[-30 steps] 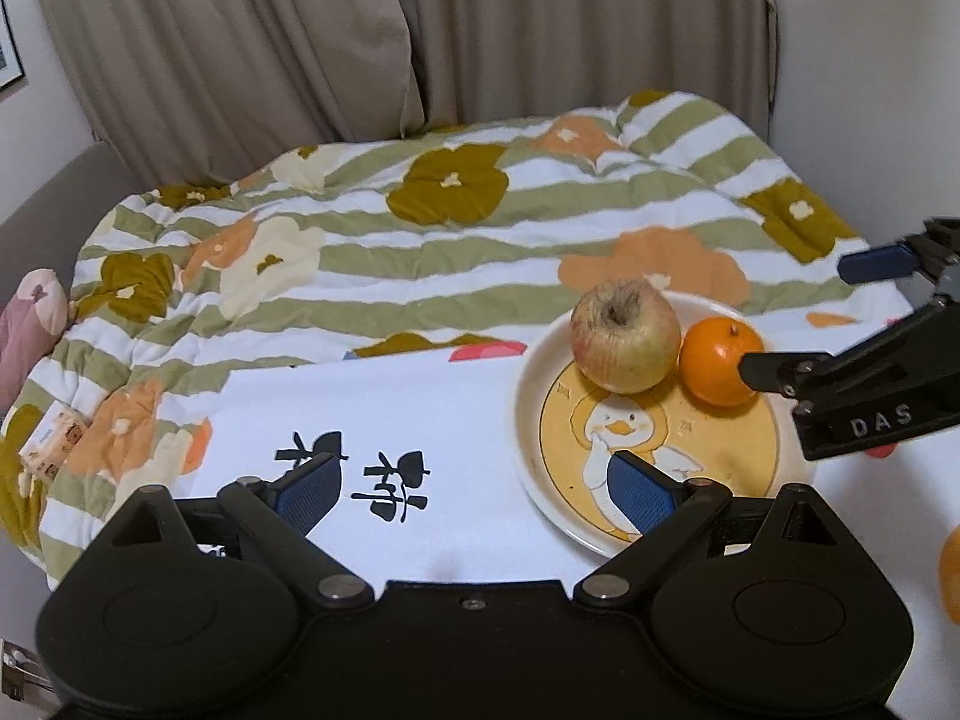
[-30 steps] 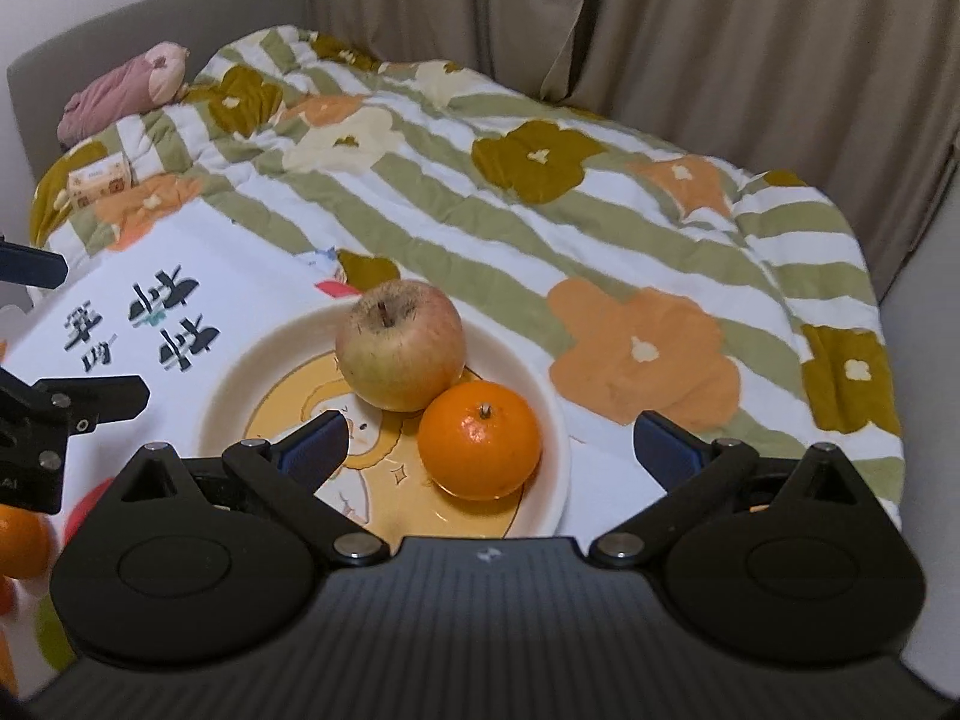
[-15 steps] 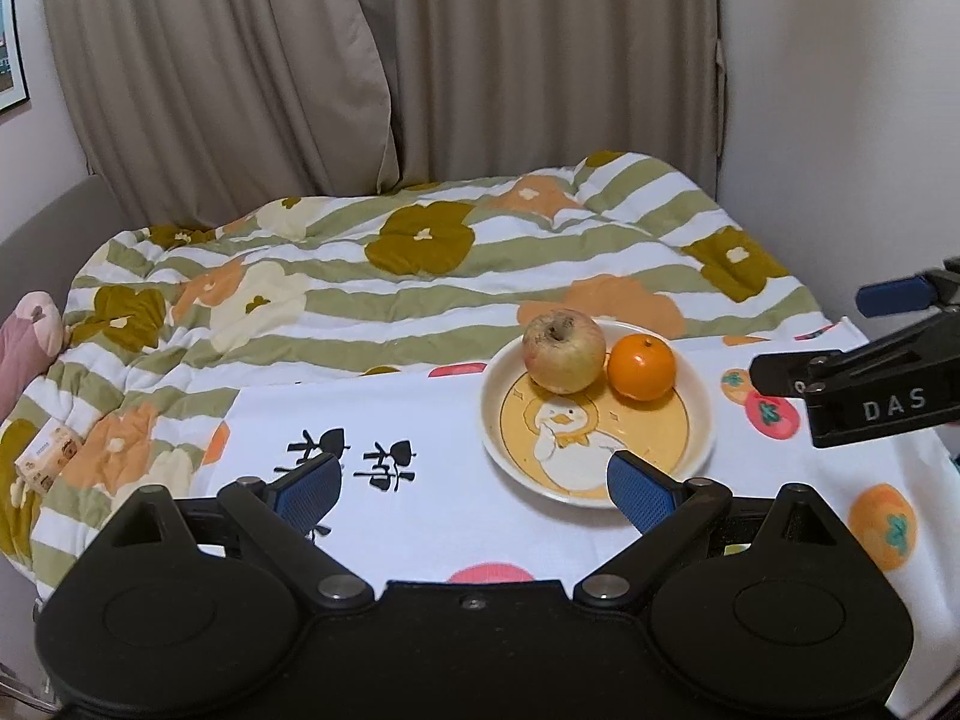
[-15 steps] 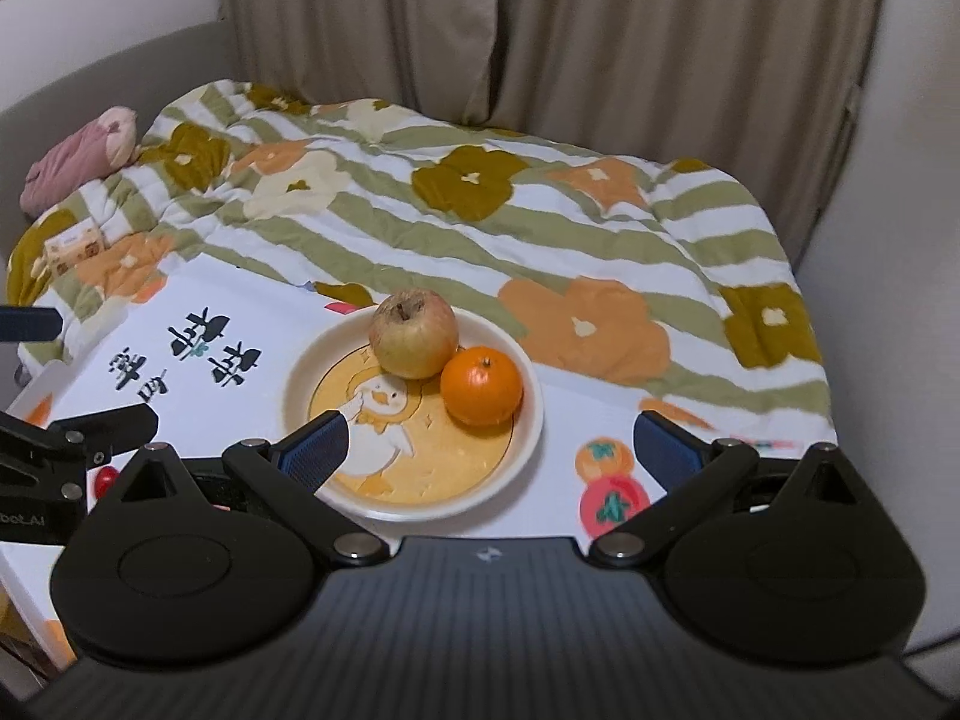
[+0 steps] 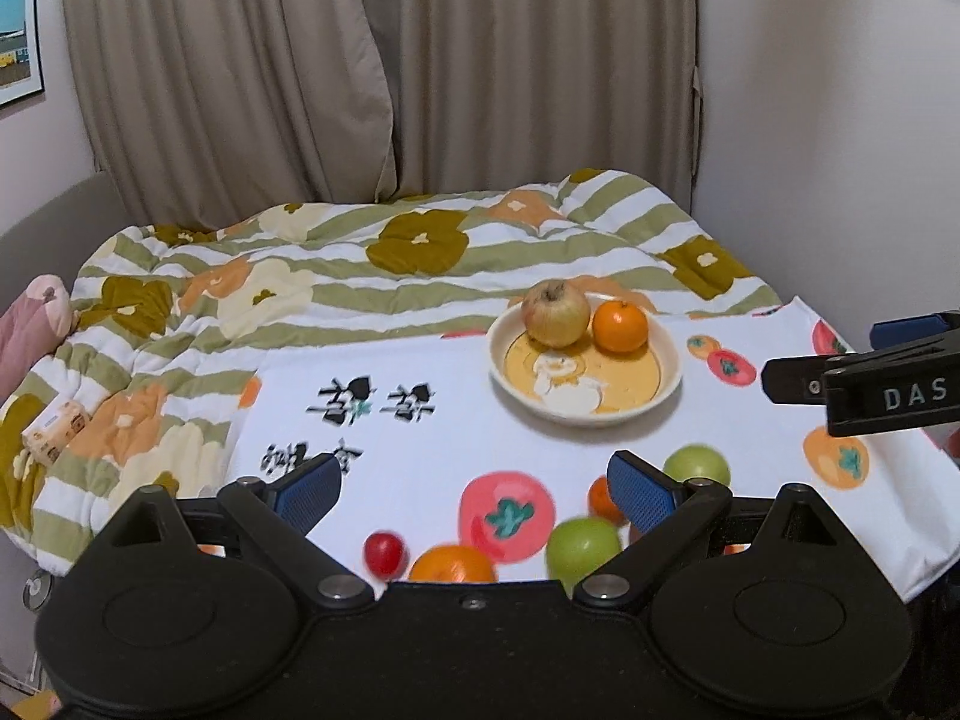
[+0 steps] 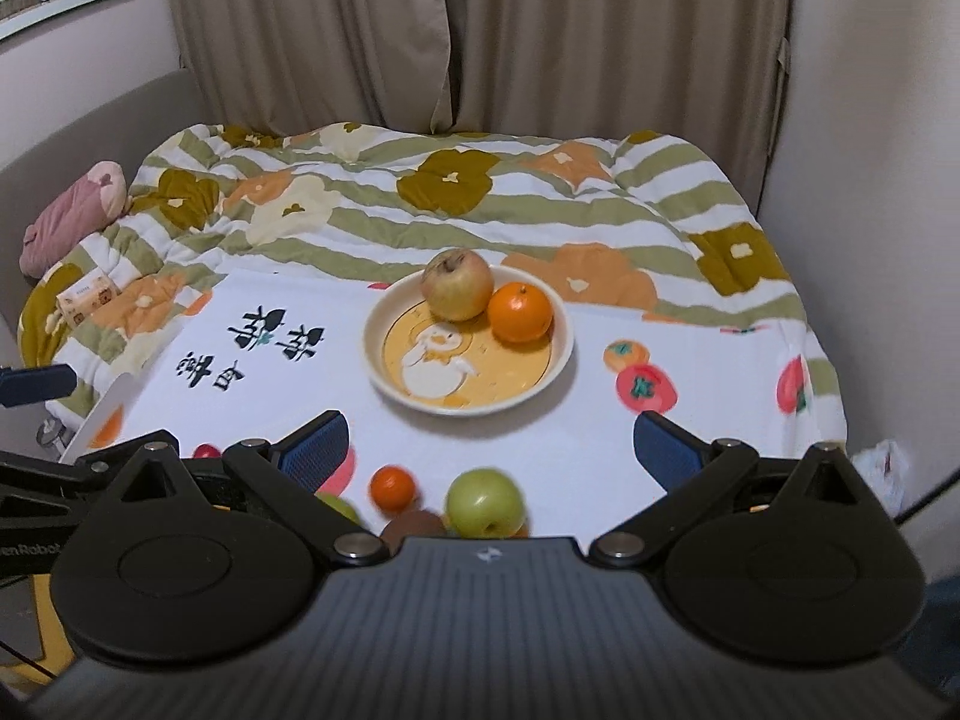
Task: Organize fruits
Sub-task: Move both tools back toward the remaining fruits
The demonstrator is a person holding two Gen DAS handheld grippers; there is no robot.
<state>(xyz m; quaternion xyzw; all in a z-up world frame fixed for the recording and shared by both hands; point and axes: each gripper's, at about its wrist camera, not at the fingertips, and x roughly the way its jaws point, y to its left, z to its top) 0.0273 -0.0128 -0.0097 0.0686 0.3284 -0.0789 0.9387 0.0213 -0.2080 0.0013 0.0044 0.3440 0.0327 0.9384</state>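
Both grippers, left (image 5: 474, 489) and right (image 6: 489, 441), spread wide, empty; glossy round green apple (image 6: 486, 503) just below right fingers, slightly blurred.

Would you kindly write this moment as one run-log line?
left gripper: open, empty | right gripper: open, empty | plate: apple and orange | loose fruit: green apple near fingers

Beige curtains (image 5: 336, 72), perhaps a window behind

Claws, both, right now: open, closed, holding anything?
Left claw: open, holding nothing.
Right claw: open, holding nothing.
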